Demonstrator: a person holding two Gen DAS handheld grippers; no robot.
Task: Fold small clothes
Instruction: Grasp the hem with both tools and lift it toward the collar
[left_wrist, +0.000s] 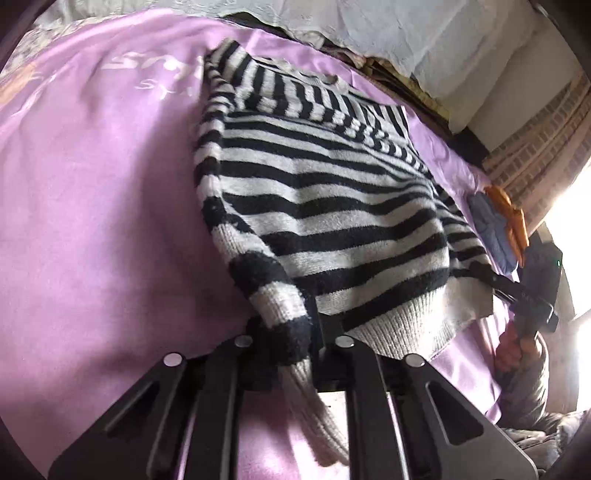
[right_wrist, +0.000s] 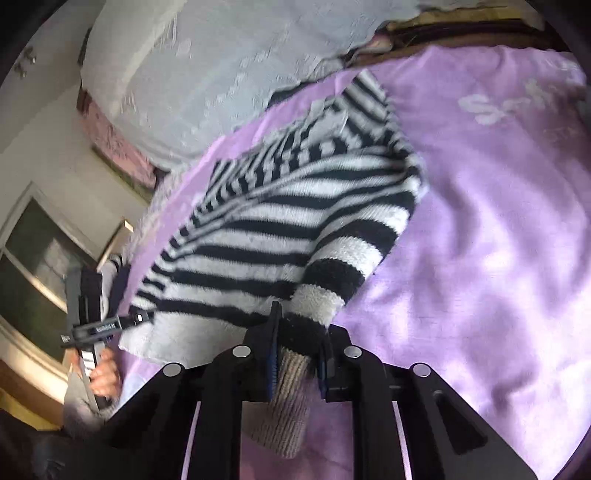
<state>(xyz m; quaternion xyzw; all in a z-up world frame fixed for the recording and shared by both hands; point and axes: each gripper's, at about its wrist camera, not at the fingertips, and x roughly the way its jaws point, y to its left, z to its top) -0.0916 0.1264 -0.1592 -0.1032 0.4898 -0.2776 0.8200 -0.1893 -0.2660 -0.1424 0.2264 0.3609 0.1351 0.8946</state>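
A small black-and-white striped knit sweater (left_wrist: 325, 206) lies on a purple sheet (left_wrist: 92, 221). My left gripper (left_wrist: 291, 343) is shut on the sweater's left sleeve near its cuff, which hangs between the jaws. My right gripper (right_wrist: 297, 332) is shut on the other sleeve cuff (right_wrist: 291, 391). The sweater also shows in the right wrist view (right_wrist: 280, 229), over the purple sheet (right_wrist: 480, 240). Each view shows the other gripper at the sweater's hem: the right one (left_wrist: 532, 291) and the left one (right_wrist: 110, 325), each held by a hand.
White lace fabric (right_wrist: 207, 74) lies beyond the sheet's far edge. A blue and orange item (left_wrist: 498, 225) lies at the sheet's right side. A window (right_wrist: 33, 251) is at the left, and bright light comes from the right in the left wrist view.
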